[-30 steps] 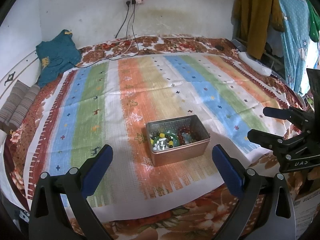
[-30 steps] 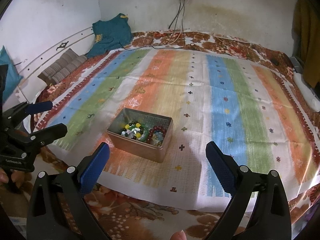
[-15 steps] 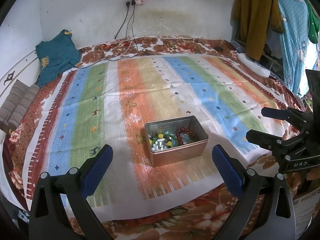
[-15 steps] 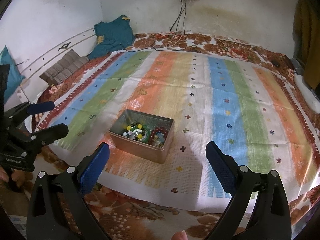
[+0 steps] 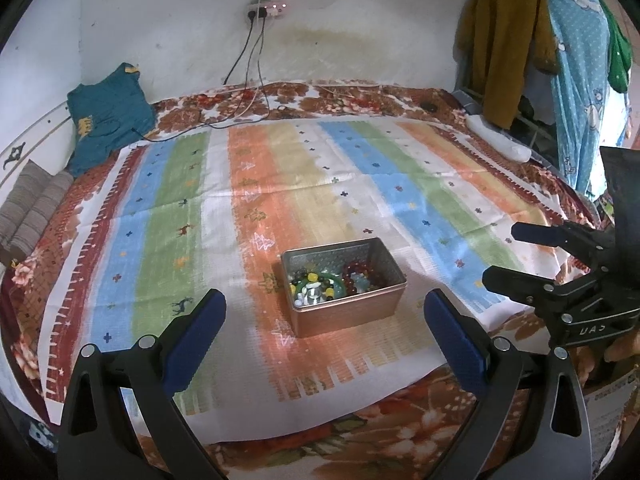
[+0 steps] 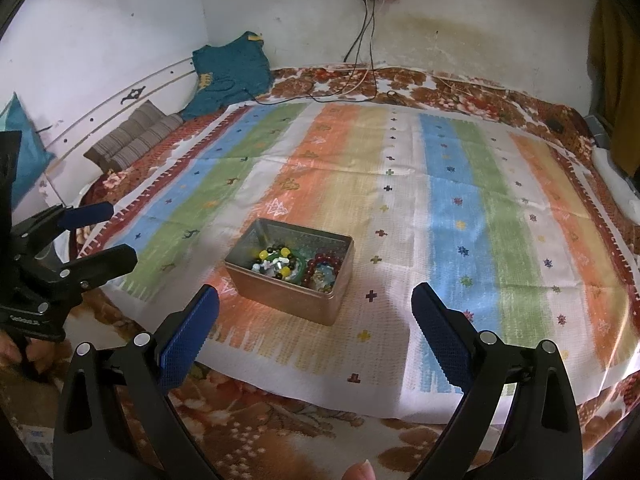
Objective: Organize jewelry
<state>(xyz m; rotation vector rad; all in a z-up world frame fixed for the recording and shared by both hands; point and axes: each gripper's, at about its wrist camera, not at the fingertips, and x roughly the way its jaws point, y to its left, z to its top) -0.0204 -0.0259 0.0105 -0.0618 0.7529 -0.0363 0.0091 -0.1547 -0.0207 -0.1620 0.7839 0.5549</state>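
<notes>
all the beads (image 5: 334,282) seem to lie in the tin (image 5: 344,286) at twelve o'clock from both grippers (image 5: 324,322) (image 6: 316,318), jaws spread and empty, which fits gathered-up or yet unsorted.

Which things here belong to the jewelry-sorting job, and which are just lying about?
Belong to the job:
metal tin
red bead bracelet
green bangle
left gripper, open
right gripper, open

Just lying about:
teal shirt
striped cushion
power strip
hanging clothes
</notes>
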